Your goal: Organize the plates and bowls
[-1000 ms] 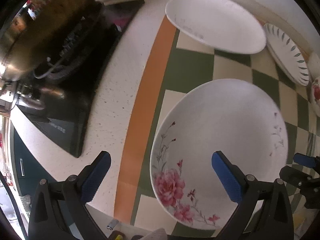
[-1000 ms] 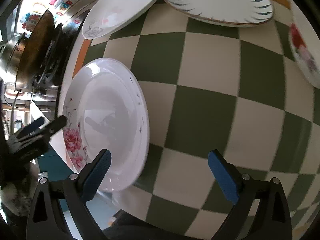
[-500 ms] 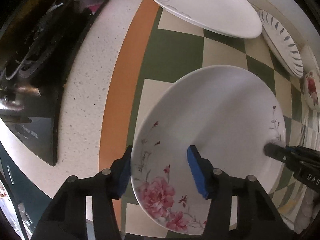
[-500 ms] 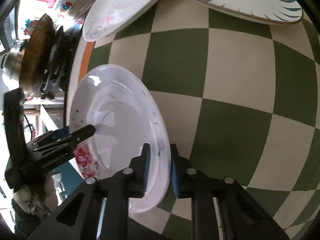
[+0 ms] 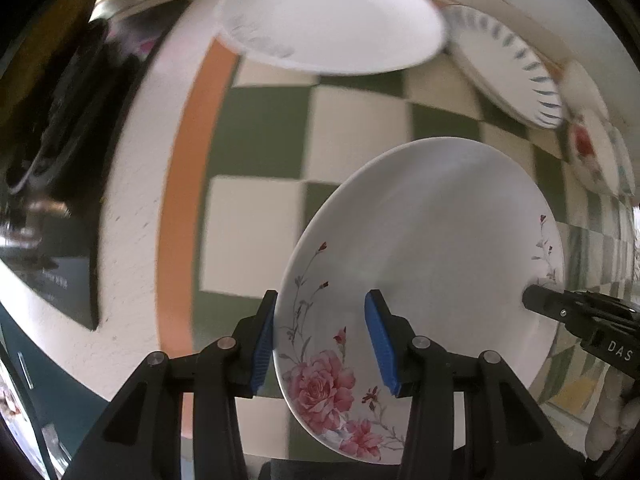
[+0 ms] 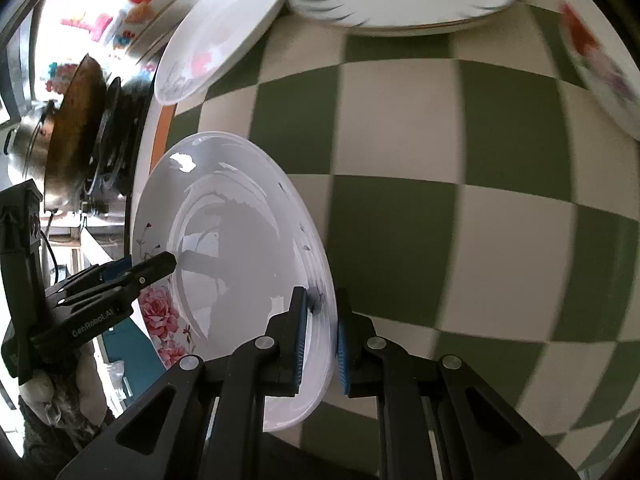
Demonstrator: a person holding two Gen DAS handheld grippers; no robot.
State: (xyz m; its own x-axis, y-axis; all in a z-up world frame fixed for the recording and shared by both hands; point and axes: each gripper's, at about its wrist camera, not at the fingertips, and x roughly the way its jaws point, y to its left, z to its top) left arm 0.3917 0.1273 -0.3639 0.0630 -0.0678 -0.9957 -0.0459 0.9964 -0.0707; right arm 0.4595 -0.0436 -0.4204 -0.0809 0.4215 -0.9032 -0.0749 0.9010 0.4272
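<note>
Above checkered cloth (image 5: 352, 128), both grippers' fingers (image 5: 380, 336) pinching rose plate (image 5: 432, 236).

Left wrist view: close over the left gripper (image 5: 320, 340), facing down and forward across the checkered cloth (image 5: 260, 232). Right wrist view: close over the right gripper (image 6: 320, 336), facing likewise. Shared by both: the rose-patterned plate (image 5: 432, 240) (image 6: 232, 248), from opposite edges, each showing the other gripper.

1. Both hand-held grippers, wide open a second ago, now clamp opposite rims of the rose plate (image 5: 432, 240): the left hand-held gripper (image 5: 320, 340), the right hand-held gripper (image 6: 322, 332).
2. The plate now tilts, raised off the checkered table (image 6: 460, 140).
</note>
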